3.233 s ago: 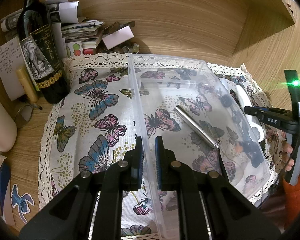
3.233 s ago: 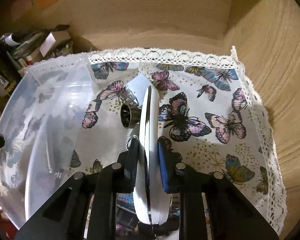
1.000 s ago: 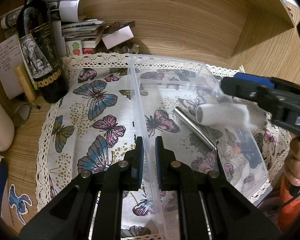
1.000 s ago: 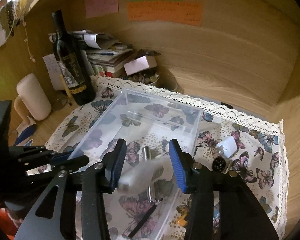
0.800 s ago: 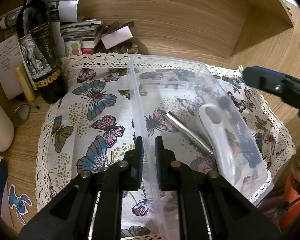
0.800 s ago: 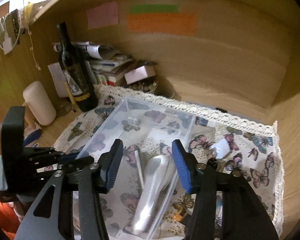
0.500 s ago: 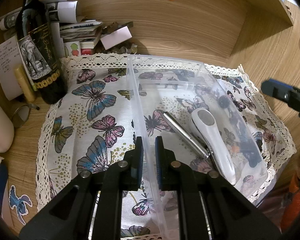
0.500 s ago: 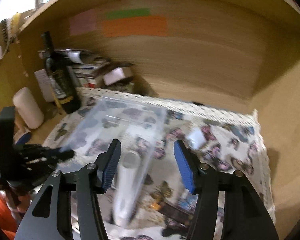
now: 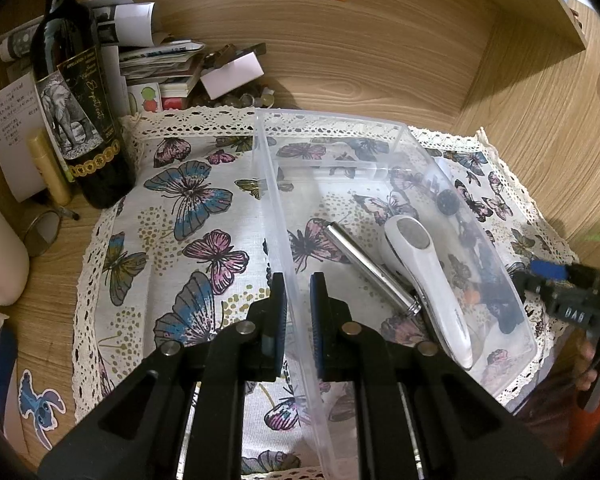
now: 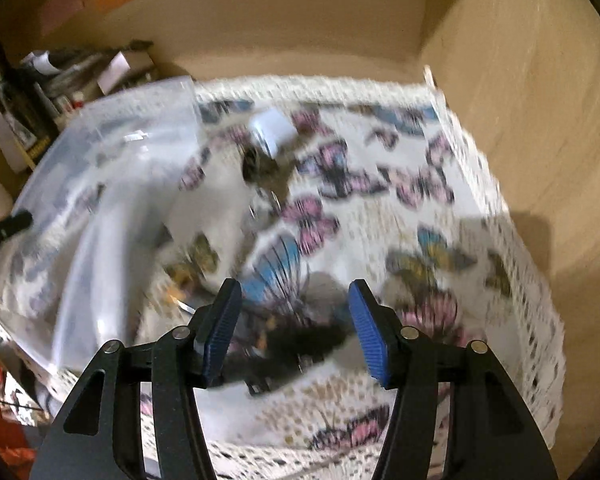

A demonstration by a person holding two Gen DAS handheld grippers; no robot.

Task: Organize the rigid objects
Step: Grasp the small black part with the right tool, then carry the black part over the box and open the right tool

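A clear plastic bin [image 9: 340, 128] stands on a butterfly cloth [image 9: 188, 216]. My left gripper [image 9: 298, 300] is shut on the bin's near-left wall. Inside the bin lie a white handled tool [image 9: 424, 272] and a silver metal tube [image 9: 364, 264]. My right gripper [image 10: 294, 320] is open and empty, above the cloth to the right of the bin [image 10: 112, 152]; it also shows at the right edge of the left wrist view [image 9: 556, 284]. Below it lies a blurred black object [image 10: 300, 340]. A white cube [image 10: 272, 130] and a small dark round object [image 10: 256, 164] lie further back.
A wine bottle [image 9: 76, 92], stacked papers and boxes [image 9: 164, 64] and a cream cylinder [image 9: 0, 256] stand left of the cloth. Wooden walls [image 9: 532, 92] close in the back and right. The right wrist view is motion-blurred.
The right gripper dropped the white handled tool into the bin, opened, and swung right and down over the cloth beside the bin. The left gripper kept its hold on the bin wall.
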